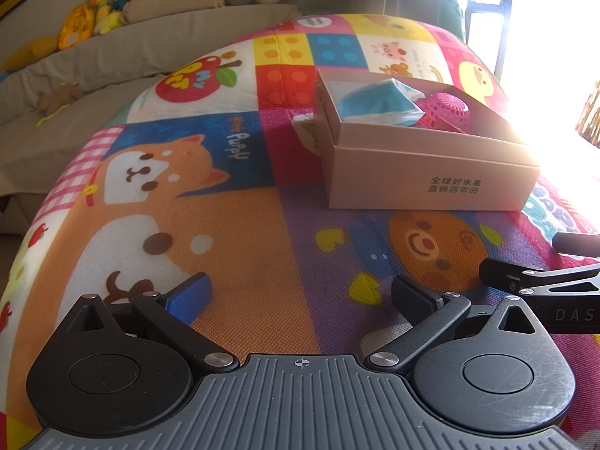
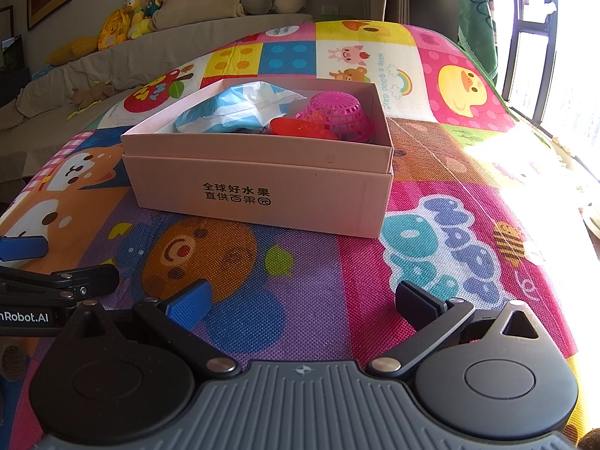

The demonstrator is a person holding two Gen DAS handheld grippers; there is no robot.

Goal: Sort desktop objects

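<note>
- Left gripper (image 1: 300,292): jaws spread wide, nothing between them; one blue-padded finger and one black finger frame bare mat. It sits low over the mat, pointing toward the box from its near-left side.
- Right gripper (image 2: 302,296): jaws likewise spread and empty, low over the mat, facing the box's printed long side squarely.
- The two tools lie side by side, close together; each shows at the edge of the other's view.
- Beneath both: a colourful cartoon-printed foam play mat (image 2: 307,300), with an orange bear face just ahead of the fingers.
- Beyond the bear: the pale pink cardboard box with black printed characters (image 2: 258,183), open-topped, resting flat on the mat, well clear of both grippers.
- Inside the box: a blue-and-white soft plastic packet (image 2: 232,112) on the left, a pink plastic mesh basket (image 2: 337,114) upturned on the right, and a red-orange plastic piece (image 2: 296,127) just in front of the basket; what it is cannot be told.
- A white packet edge (image 1: 305,127) peeks out behind the box's far-left corner in the left wrist view; whether it counts as unsorted cannot be told.
- Judgement: sorting looks near done or done. No other loose object shows on the visible mat; at most that packet remains.
- Background: grey sofa with plush toys (image 2: 138,15), bright window at right.
</note>
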